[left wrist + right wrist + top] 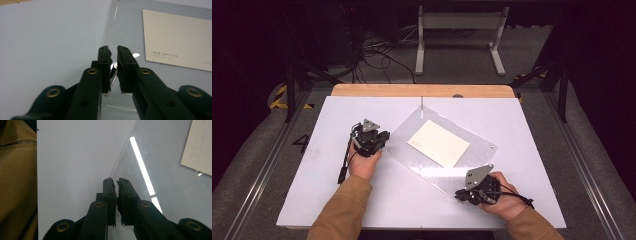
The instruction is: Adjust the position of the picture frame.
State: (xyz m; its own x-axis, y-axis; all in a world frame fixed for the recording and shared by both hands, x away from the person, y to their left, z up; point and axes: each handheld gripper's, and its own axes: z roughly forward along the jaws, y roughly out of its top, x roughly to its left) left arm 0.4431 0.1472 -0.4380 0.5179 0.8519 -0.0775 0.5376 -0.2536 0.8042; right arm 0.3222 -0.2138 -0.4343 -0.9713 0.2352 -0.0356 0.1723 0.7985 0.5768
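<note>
- Acrylic sheet (437, 150), clear and rectangular, lies flat and turned at a slant on the white desk (327, 200), one corner pointing toward the far wooden edge (422, 90).
- Cream card (438, 143) rests on the middle of the sheet, turned at the same slant; the left gripper view shows a small line of print near one of its edges, too small to read.
- Left hand-held gripper (379, 145) sits at the sheet's left edge, held in the person's left hand (362, 162), with a grey three-cornered plate on top.
- In the left gripper view the left hand-held gripper (113, 53) has its jaws at a narrow gap astride the sheet's edge (110, 37). A small shiny metal piece (114, 66) shows in the gap. Whether the pads press on anything cannot be told.
- Right hand-held gripper (462, 195) is at the sheet's near corner, held in the person's right hand (502, 200), and its cable trails off to the right.
- In the right gripper view the right hand-held gripper (116, 182) has its jaws almost together, a thin slit between them, aligned with the sheet's edge (120, 162). It looks clamped on that edge.
- A bright strip of reflected light (141, 167) runs across the sheet beside the right jaws.
- Tan sleeves (342, 210) cover both forearms.
</note>
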